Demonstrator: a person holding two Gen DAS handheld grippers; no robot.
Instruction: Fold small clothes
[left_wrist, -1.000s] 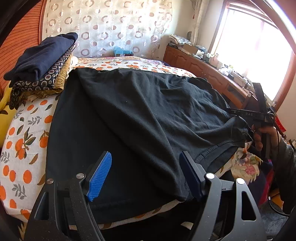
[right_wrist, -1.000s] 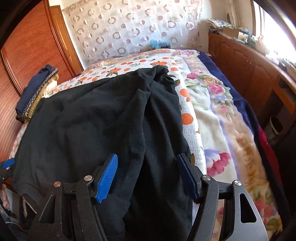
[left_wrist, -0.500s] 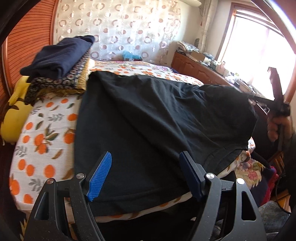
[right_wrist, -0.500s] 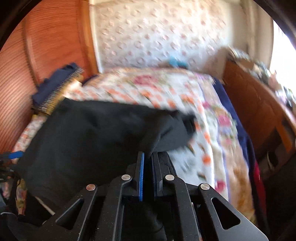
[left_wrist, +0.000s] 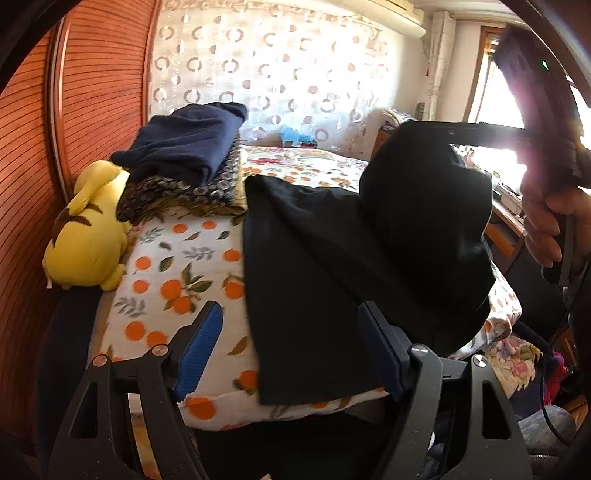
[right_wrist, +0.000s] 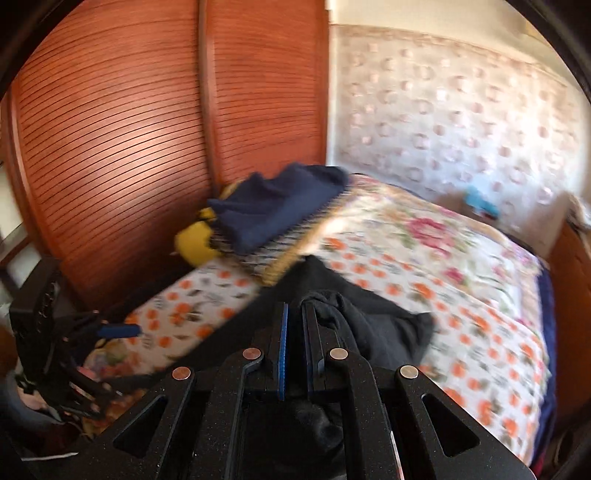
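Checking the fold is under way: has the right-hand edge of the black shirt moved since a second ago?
Yes. The black shirt's right edge, clamped in the right gripper, has lifted off the bedspread and swung leftward.

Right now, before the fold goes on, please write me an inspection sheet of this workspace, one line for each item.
Surface: bed with an orange-print cover, mostly bare at the near left.
Job's things: black garment, one edge lifted off the bed, the rest lying flat.
Clutter: folded clothes stack and yellow plush toy at the left edge of the bed.
Grippers: left tongs open above the garment's near edge, holding nothing; right tongs shut on the garment, held by a hand.
Cables: a dark cable hangs below the hand.
Surroundings: wooden wardrobe, patterned curtain, bright window.
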